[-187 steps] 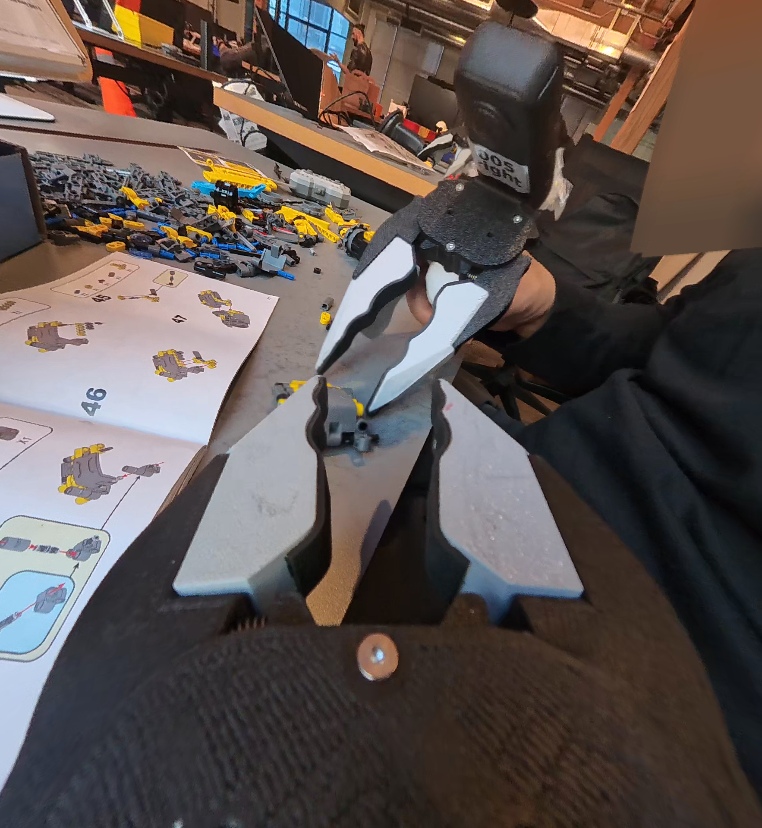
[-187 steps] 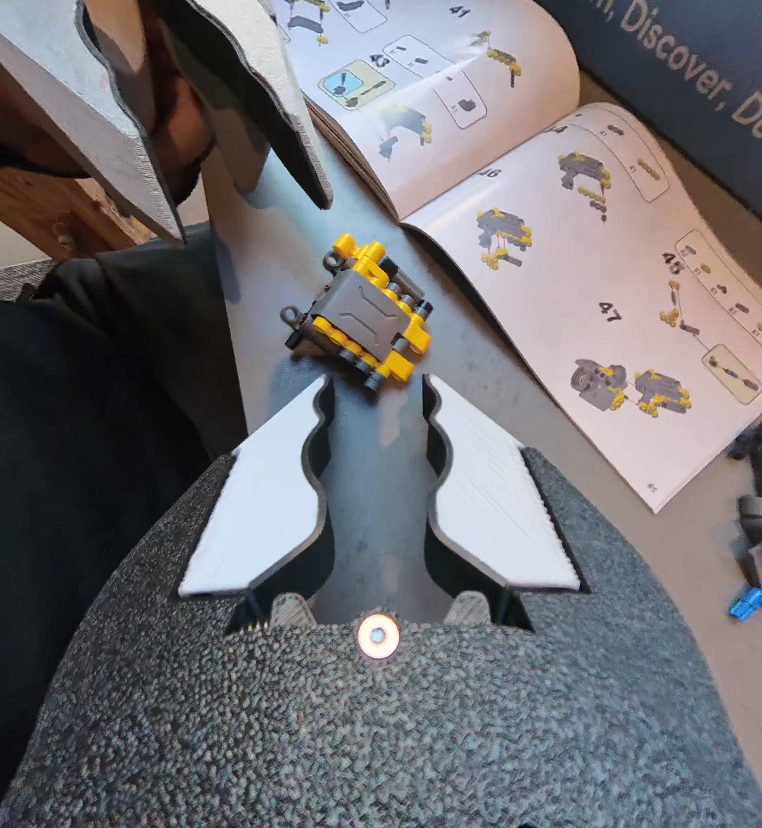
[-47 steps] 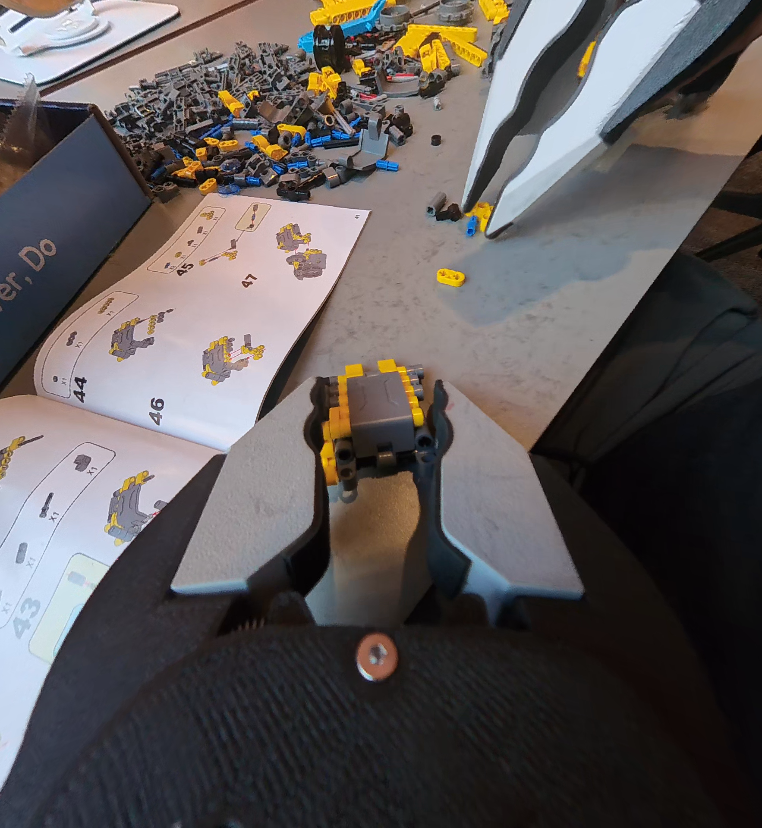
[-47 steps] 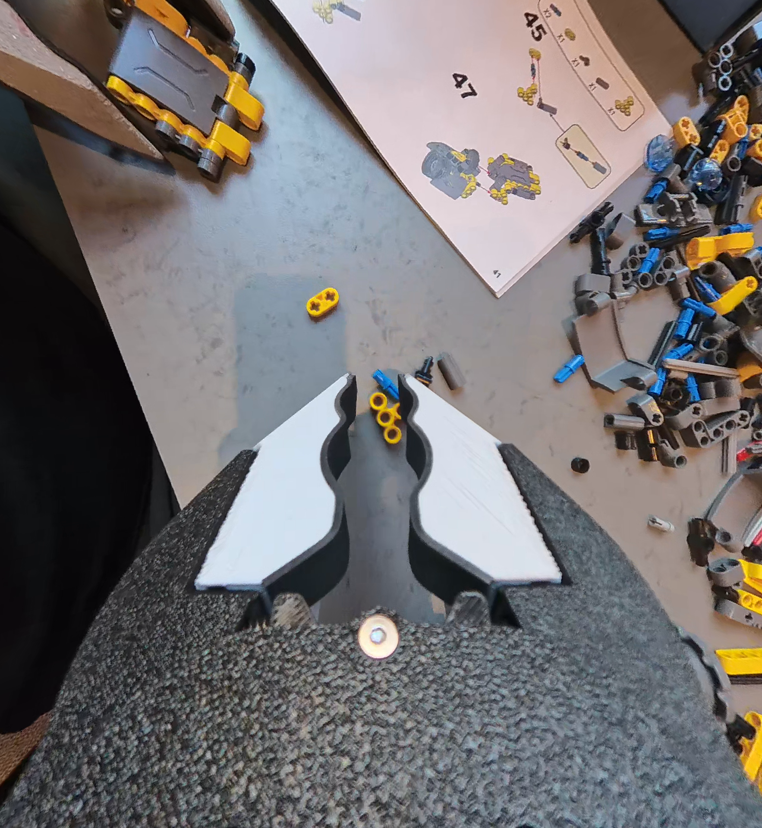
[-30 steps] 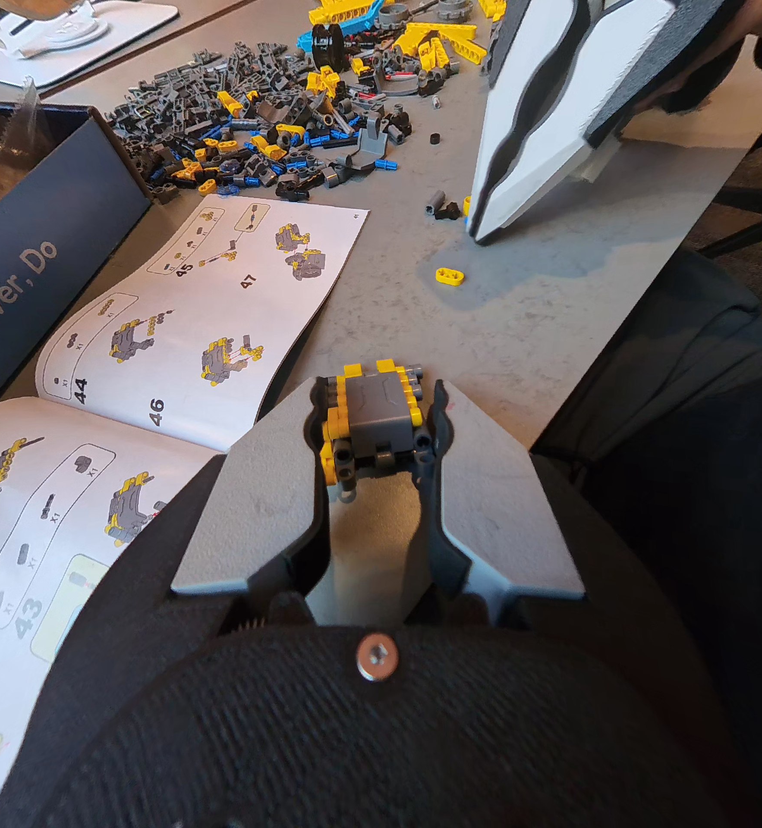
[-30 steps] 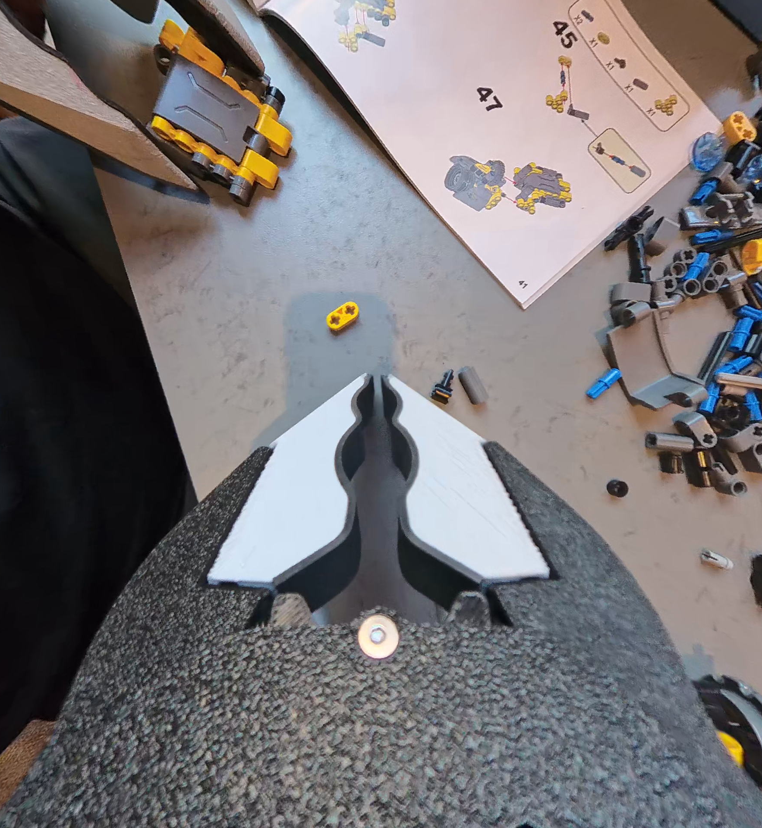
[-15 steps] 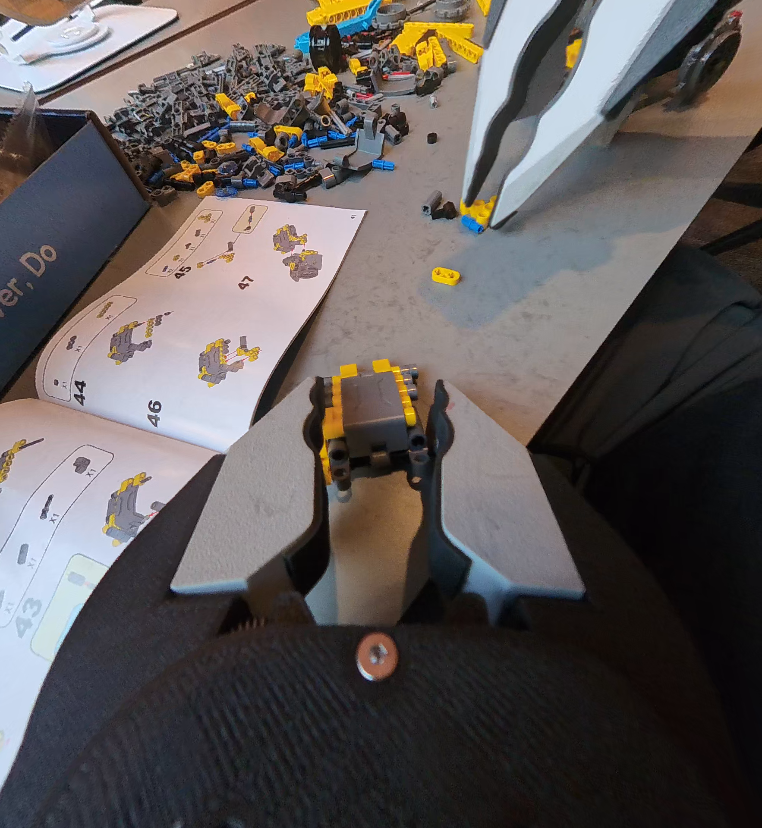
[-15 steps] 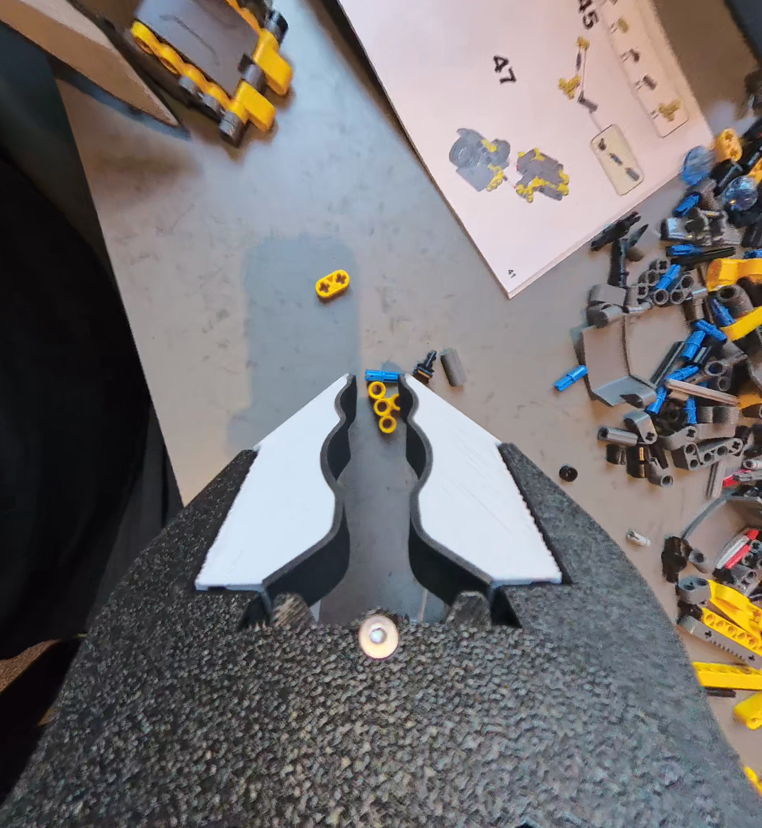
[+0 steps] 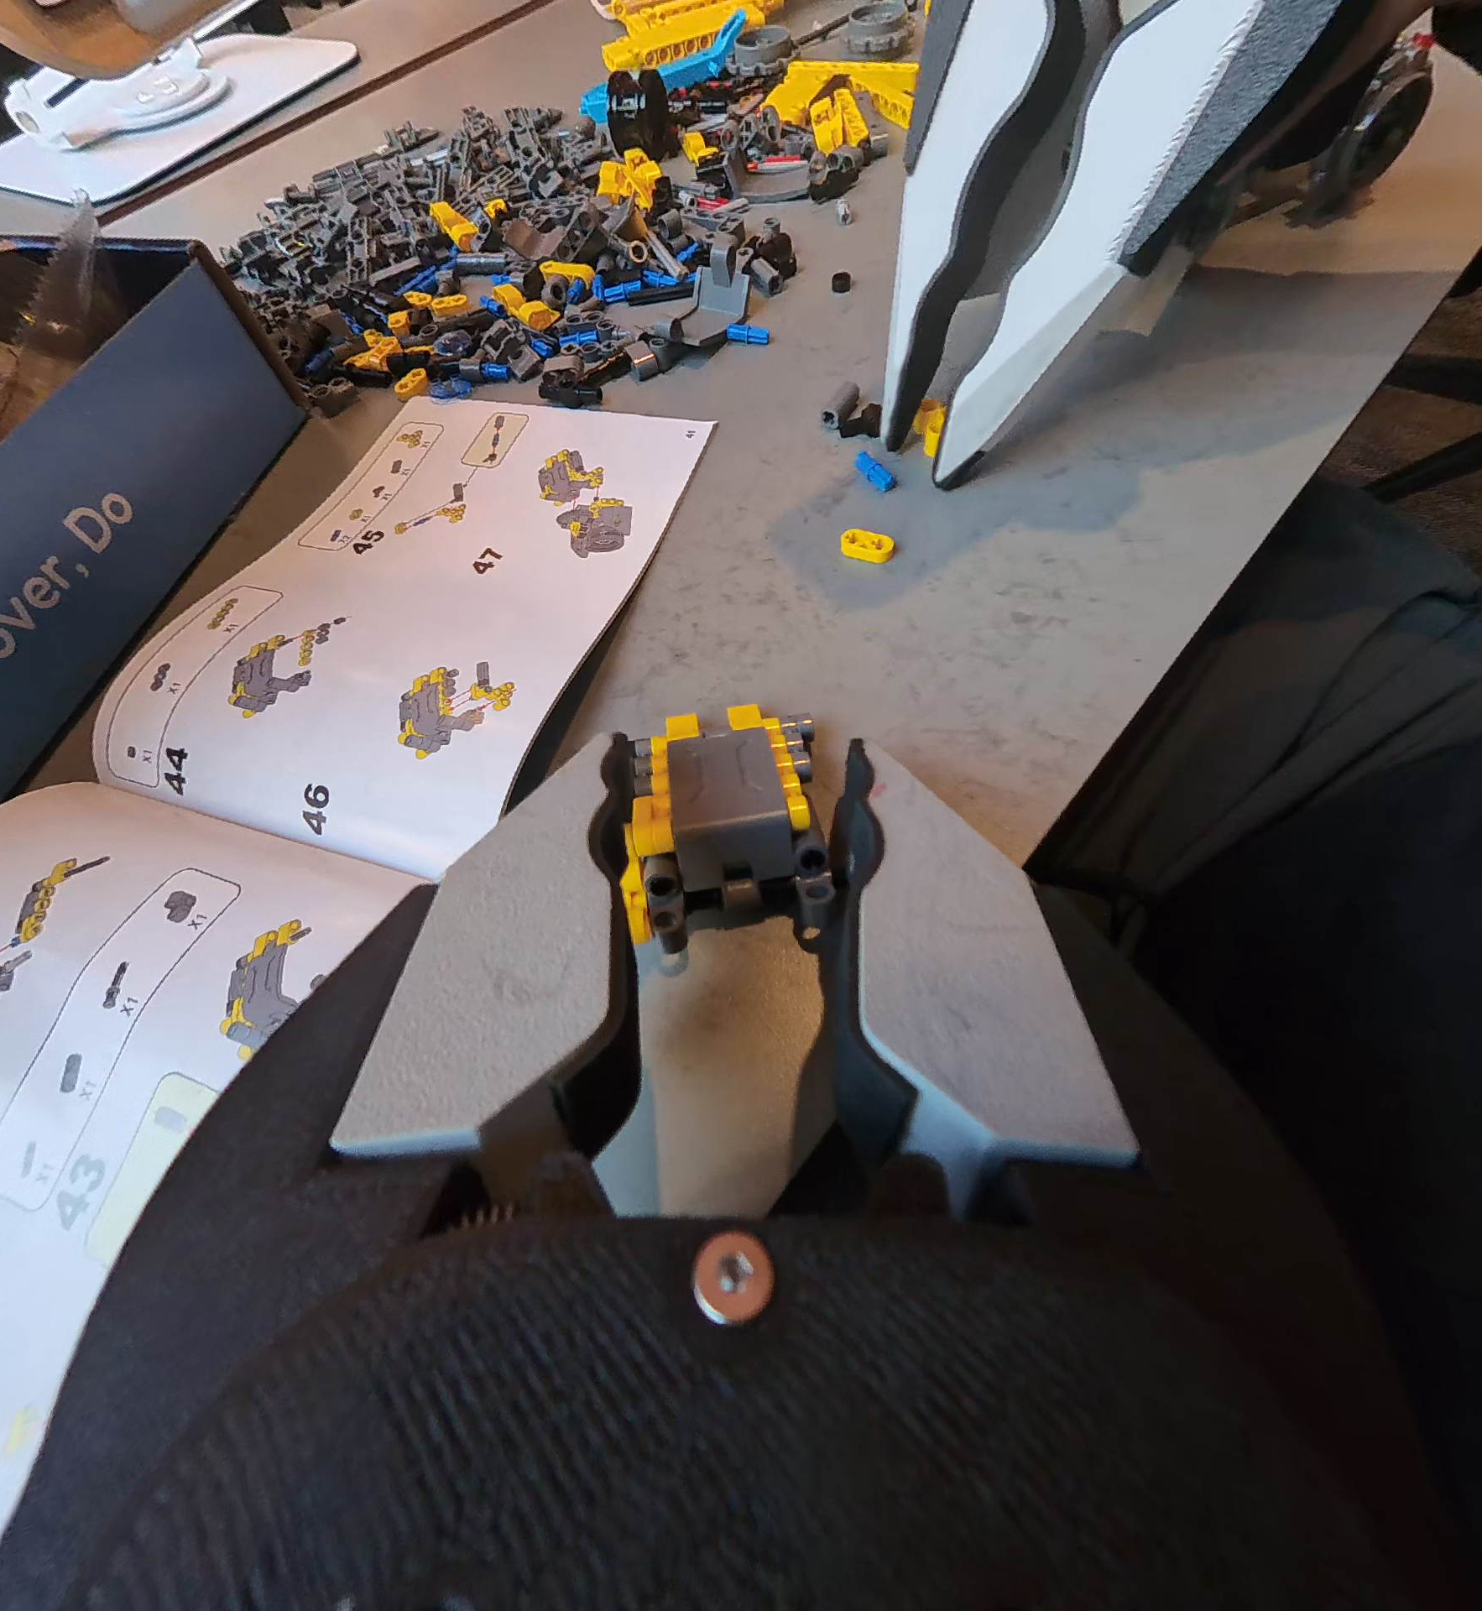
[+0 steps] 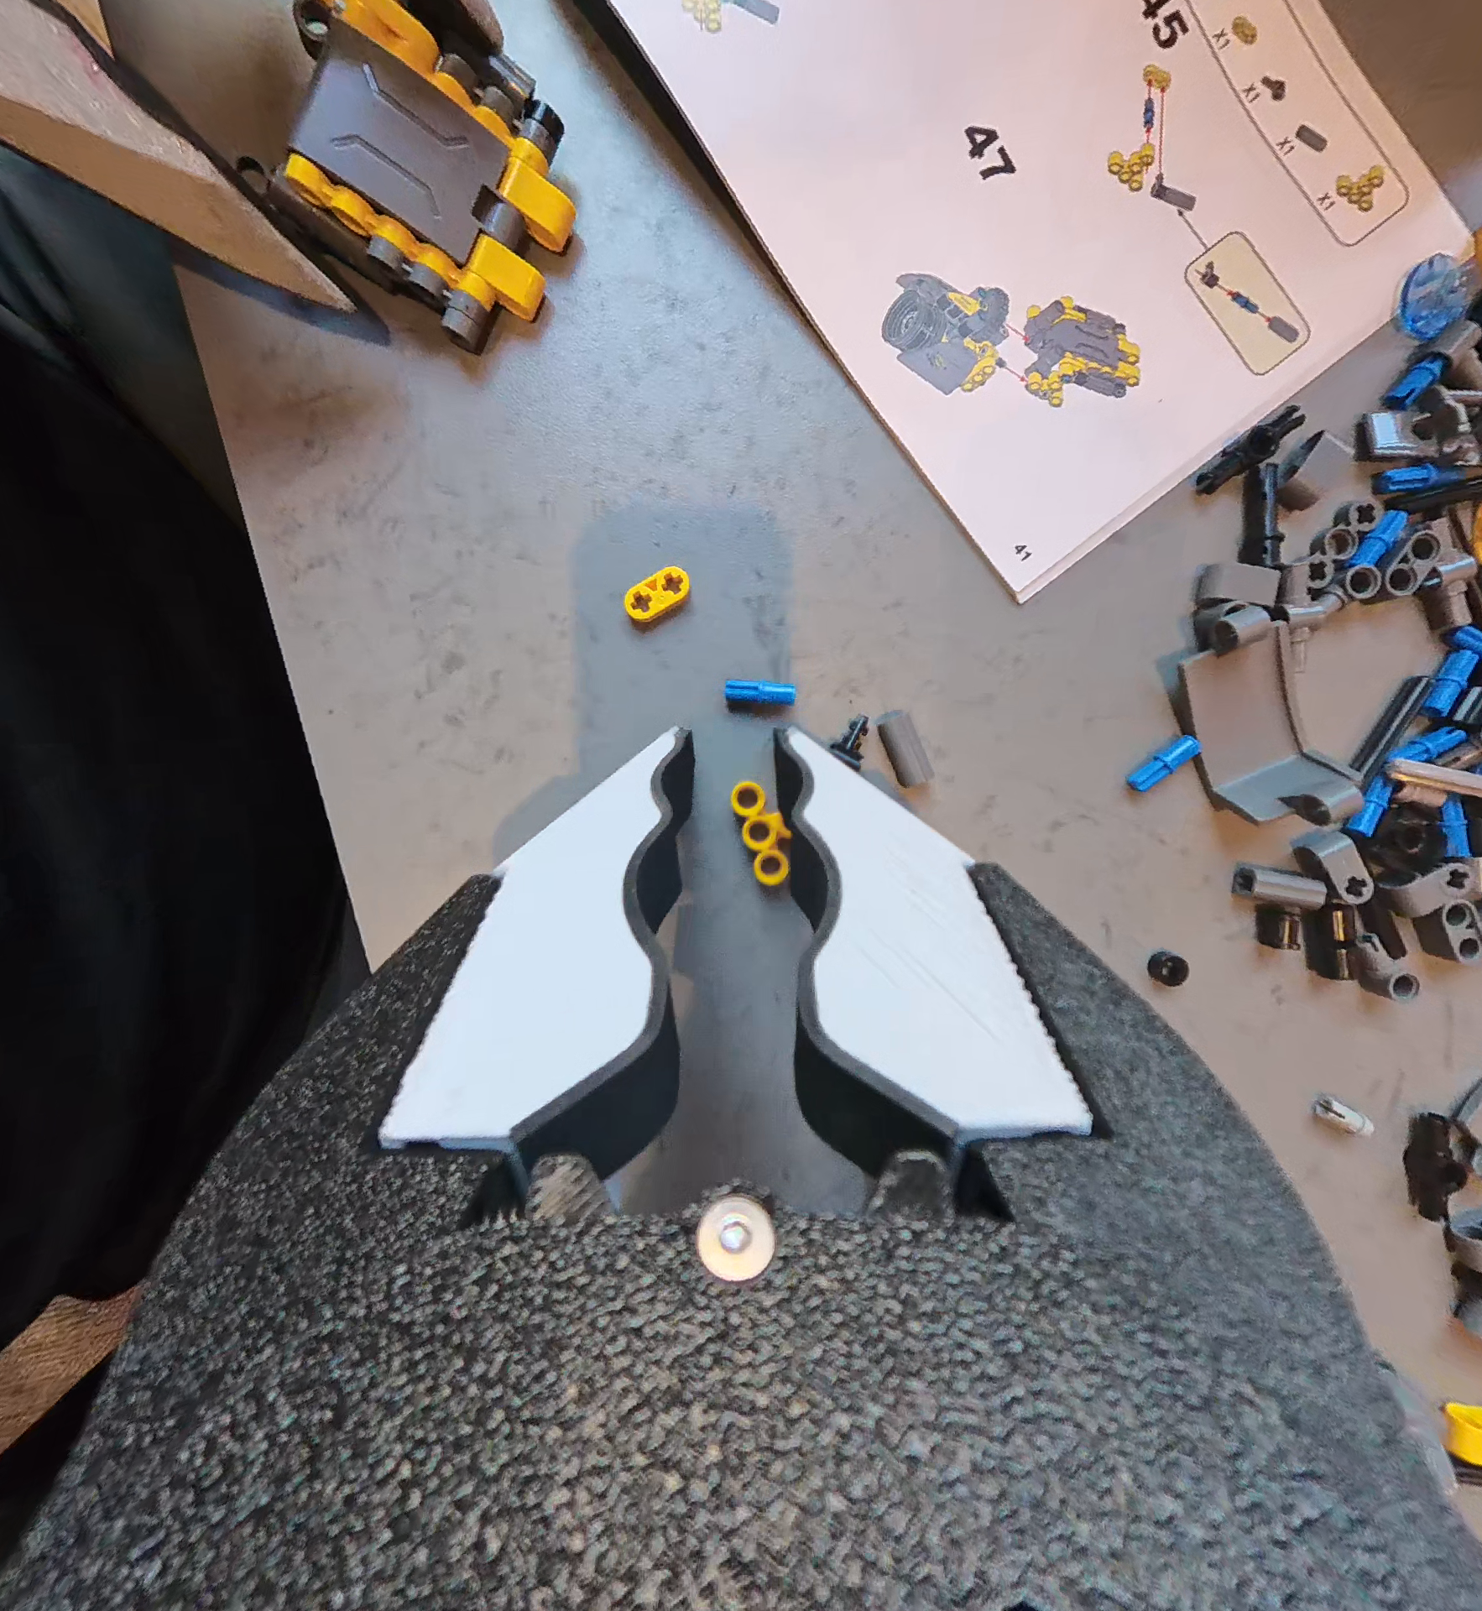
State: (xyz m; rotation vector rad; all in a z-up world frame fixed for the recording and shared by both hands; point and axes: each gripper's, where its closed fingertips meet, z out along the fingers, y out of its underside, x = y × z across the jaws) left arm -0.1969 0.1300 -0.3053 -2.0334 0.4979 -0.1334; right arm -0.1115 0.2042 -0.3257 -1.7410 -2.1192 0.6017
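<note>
Since half a second ago, blue pin (image 10: pixel 759 692) sits clear ahead of the right gripper (image 10: pixel 730 741), parted around the yellow three-hole piece (image 10: pixel 759 832) (lower centre), unclamped; left gripper (image 9: pixel 733 767) grips the grey-yellow assembly (image 9: pixel 729 811). Close squarely, evenly.

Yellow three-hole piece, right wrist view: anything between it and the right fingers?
Nothing visible. The yellow three-hole piece lies on the table inside the open right gripper, close to one finger, gap clear. The blue pin lies just beyond the fingertips.

Even, soft daylight, faint shadows on the table (image 10: pixel 476 488), wide-angle bending at edges
</note>
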